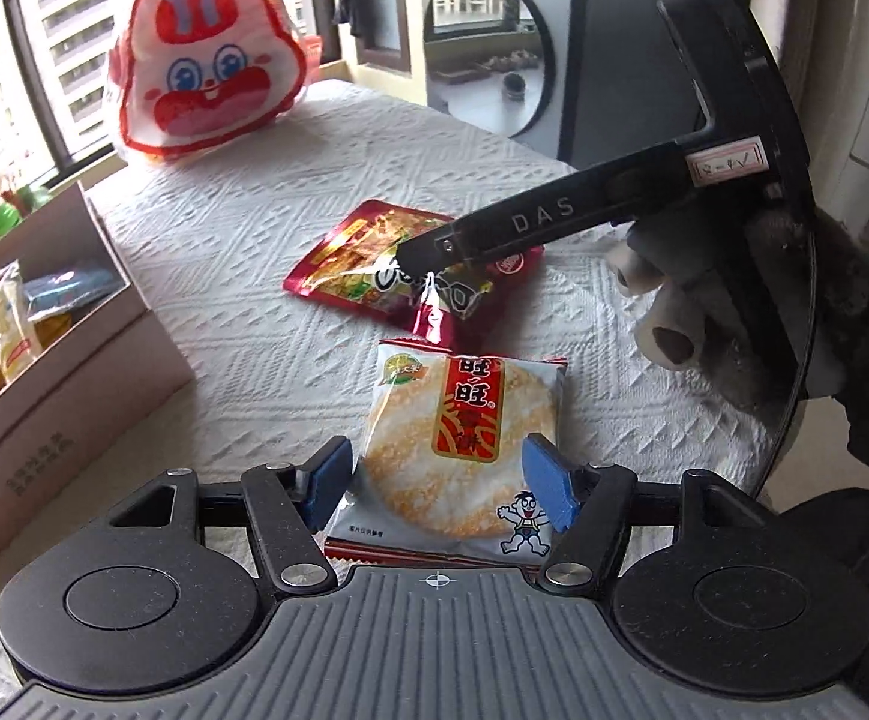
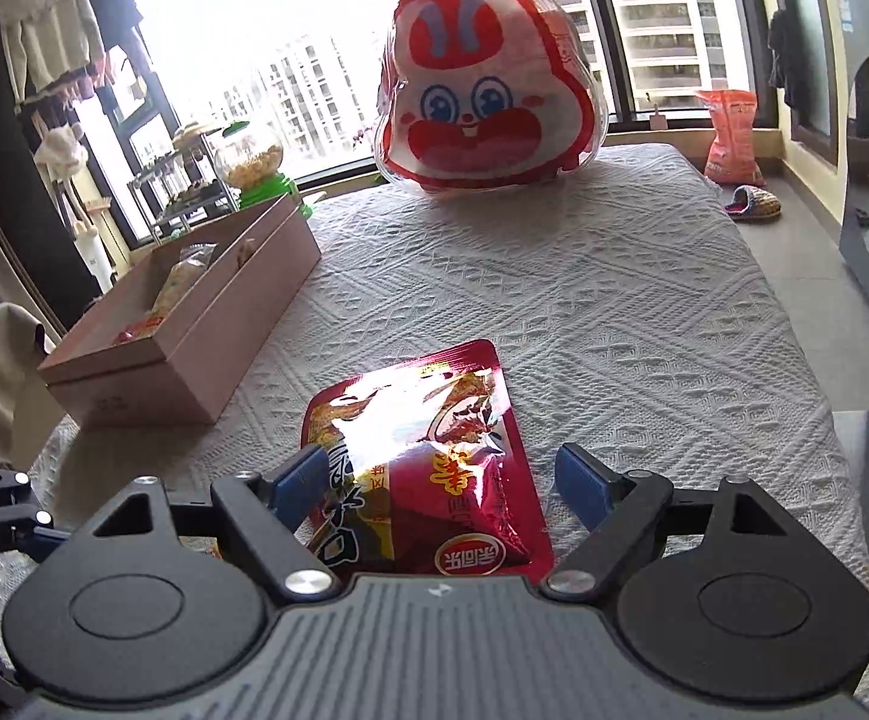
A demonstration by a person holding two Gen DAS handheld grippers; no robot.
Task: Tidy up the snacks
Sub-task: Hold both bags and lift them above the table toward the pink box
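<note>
A white rice cracker packet [image 1: 458, 450] lies on the white textured cloth between the blue pads of my open left gripper [image 1: 440, 474]. Beyond it lie red snack packets [image 1: 374, 258]. My right gripper [image 1: 434, 255] reaches in from the right over them. In the right wrist view my right gripper [image 2: 443, 480] is open with a red snack packet [image 2: 428, 462] lying between its blue pads. A cardboard box [image 2: 194, 324] holding several snacks stands at the left; it also shows in the left wrist view [image 1: 74, 384].
A big red and white rabbit-face bag [image 2: 488, 96] stands at the far edge of the table [image 2: 644, 312]; it also shows in the left wrist view [image 1: 206, 60]. A candy dispenser [image 2: 254, 162] is behind the box. The table edge runs along the right.
</note>
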